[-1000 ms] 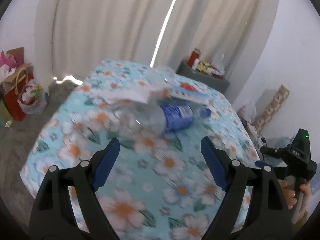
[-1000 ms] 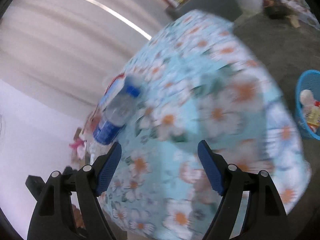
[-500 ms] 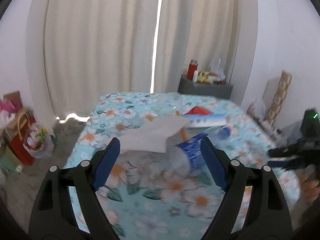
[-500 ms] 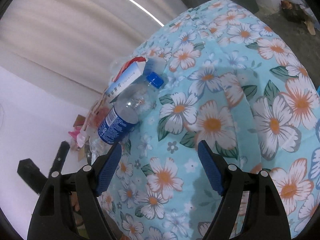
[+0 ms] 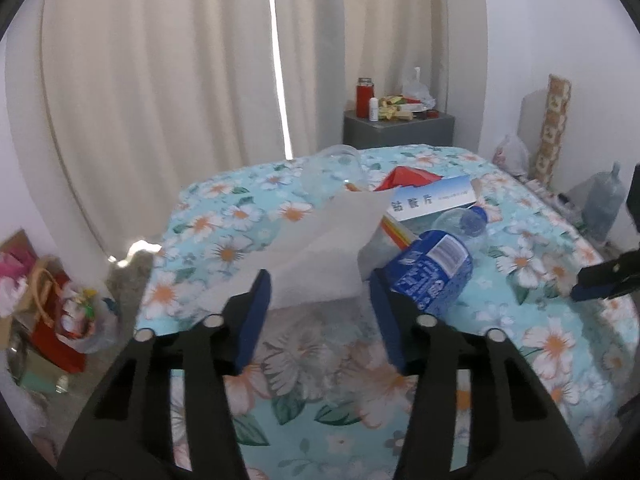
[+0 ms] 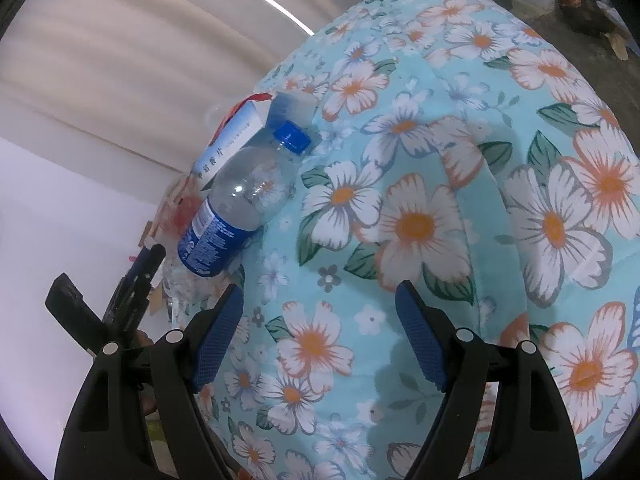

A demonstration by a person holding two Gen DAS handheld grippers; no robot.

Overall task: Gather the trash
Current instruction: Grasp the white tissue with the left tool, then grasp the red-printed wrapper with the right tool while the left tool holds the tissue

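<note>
White tissue (image 5: pixel 320 248), light, limp and likely easy to crumple, lies mid-bed (image 5: pixel 560 320) beside an empty plastic bottle (image 5: pixel 434 268), its near edge between the closing left gripper (image 5: pixel 318 300) pads; right gripper (image 6: pixel 320 320) spread, empty.

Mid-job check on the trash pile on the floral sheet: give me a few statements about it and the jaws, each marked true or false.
1. The plastic bottle lies on its side. True.
2. Its cap is red. False: blue.
3. The white tissue reaches between the left gripper jaws. True; they are closing.
4. The right gripper holds the bottle. False: its jaws are open over bare sheet.
5. The white box stands upright. False: it lies flat.
</note>
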